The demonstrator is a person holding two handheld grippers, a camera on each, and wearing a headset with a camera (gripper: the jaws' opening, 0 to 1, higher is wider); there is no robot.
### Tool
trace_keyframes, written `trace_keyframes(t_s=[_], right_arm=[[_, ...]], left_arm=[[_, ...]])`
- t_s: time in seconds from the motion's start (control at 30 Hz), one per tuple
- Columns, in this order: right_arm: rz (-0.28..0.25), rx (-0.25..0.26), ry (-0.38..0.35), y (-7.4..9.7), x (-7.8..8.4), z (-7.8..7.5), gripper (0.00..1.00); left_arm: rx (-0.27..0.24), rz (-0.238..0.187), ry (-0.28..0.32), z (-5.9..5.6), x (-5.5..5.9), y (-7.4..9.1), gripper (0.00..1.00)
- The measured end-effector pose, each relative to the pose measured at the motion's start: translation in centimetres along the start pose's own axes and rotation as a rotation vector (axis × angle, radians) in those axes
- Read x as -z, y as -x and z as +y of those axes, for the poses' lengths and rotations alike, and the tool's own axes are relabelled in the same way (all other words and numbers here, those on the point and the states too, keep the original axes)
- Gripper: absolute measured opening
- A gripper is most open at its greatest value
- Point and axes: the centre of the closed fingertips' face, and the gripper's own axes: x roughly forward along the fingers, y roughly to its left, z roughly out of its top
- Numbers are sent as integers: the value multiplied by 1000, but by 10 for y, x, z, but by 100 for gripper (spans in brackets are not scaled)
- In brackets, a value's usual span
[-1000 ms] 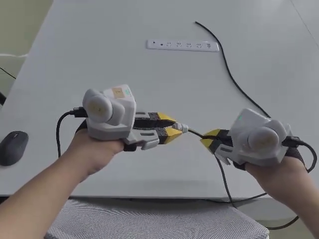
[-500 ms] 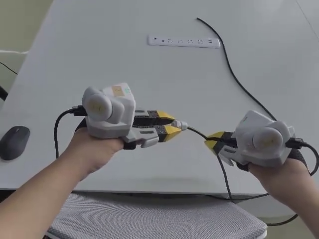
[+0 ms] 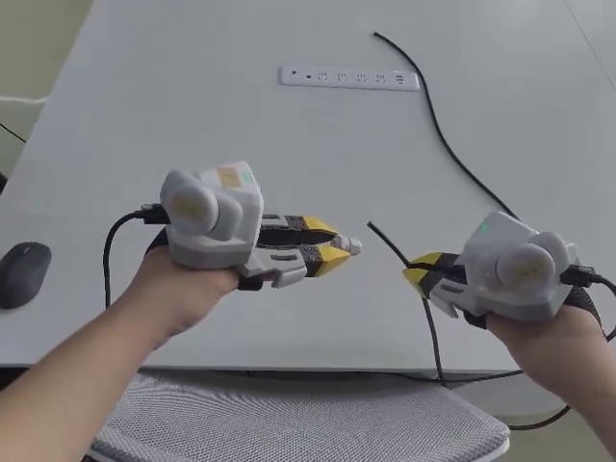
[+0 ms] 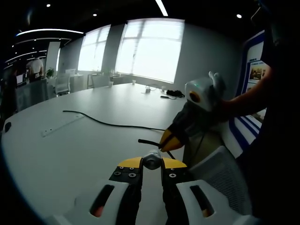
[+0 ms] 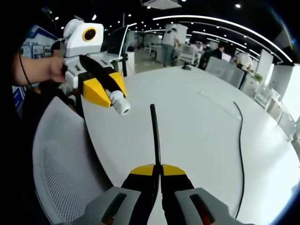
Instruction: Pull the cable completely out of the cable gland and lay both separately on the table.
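Observation:
My left gripper (image 3: pixel 337 252) is shut on a small white cable gland (image 3: pixel 352 246), which pokes out past the yellow jaw tips; the left gripper view shows the gland (image 4: pixel 152 159) end-on between the jaws. My right gripper (image 3: pixel 416 272) is shut on a black cable (image 3: pixel 385 243), whose free end sticks up toward the gland with a gap between them. In the right gripper view the cable (image 5: pixel 154 136) rises straight from the jaws, and the gland (image 5: pixel 119 103) hangs apart at upper left. Both grippers hover above the table's near edge.
A white power strip (image 3: pixel 349 77) lies at the far middle of the grey table (image 3: pixel 192 115), with the black cable (image 3: pixel 433 120) trailing from it toward my right gripper. A dark mouse (image 3: pixel 21 273) sits at the left edge. A grey mesh chair seat (image 3: pixel 289 419) is below the table edge.
The cable end has come out of the gland: earlier it ran into the gland, now its tip stands free. My right gripper has drawn back to the right.

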Motion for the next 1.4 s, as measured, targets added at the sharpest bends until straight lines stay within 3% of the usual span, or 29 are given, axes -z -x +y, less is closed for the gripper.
trace_keyframes(t_s=[0.43, 0.77, 0.97, 1.4], right_arm=[[1, 14, -8, -5, -9, -12, 0], [3, 13, 11, -16, -29, -28, 0], [17, 11, 18, -26, -39, -31, 0], [62, 3, 54, -59, -64, -35, 0]], left_arm=[[-5, 5, -5, 5, 8, 6, 15], [-15, 6, 13, 11, 17, 9, 15], [-19, 6, 23, 12, 29, 11, 15], [-53, 18, 76, 24, 60, 25, 16]])
